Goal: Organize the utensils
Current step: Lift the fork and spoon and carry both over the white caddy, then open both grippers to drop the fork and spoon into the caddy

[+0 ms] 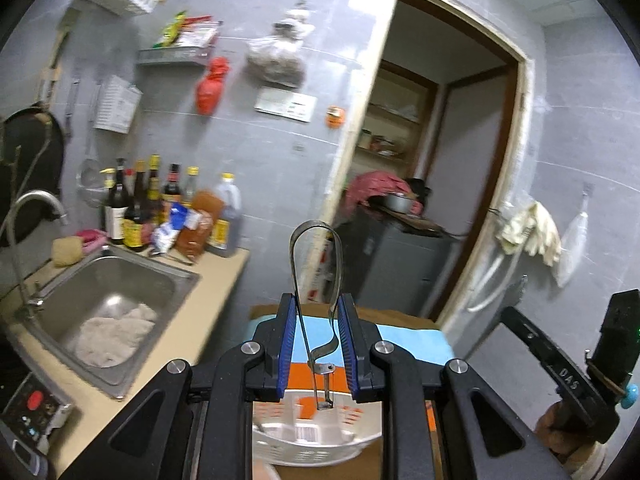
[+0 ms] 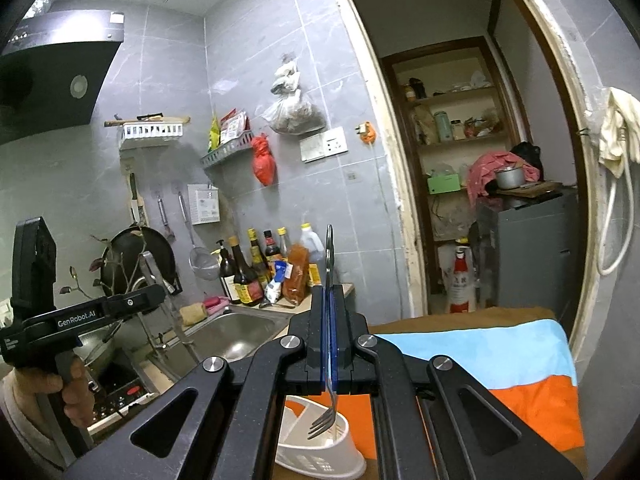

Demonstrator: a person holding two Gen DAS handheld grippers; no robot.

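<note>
Gripping a looped, thin metal strip utensil, evidently the spring tongs (image 1: 316,292), the left gripper (image 1: 318,354) presses its blue-padded fingers (image 1: 289,344) against the two arms, squeezing them to a narrow gap with nothing caught between them. The bend of the tongs rises toward 12 o'clock above the pads, while the working ends hang toward 6 o'clock over the white slotted plastic utensil basket (image 1: 316,446). The basket rests on a cloth of light blue and orange bands (image 1: 416,344) (its near rim is blurred in the left wrist view). At 9 o'clock lies the stainless steel sink (image 1: 116,292) with a pale rag in it, and a row of dark sauce bottles (image 1: 136,208) stands beyond it at 10 o'clock.

The right gripper (image 2: 329,356) has its jaws pressed together on the handle of a silver metal fork (image 2: 326,416), tines pointing toward 6 o'clock just above the basket (image 2: 320,456). At 3 o'clock of the basket spreads the banded cloth (image 2: 500,360).
</note>
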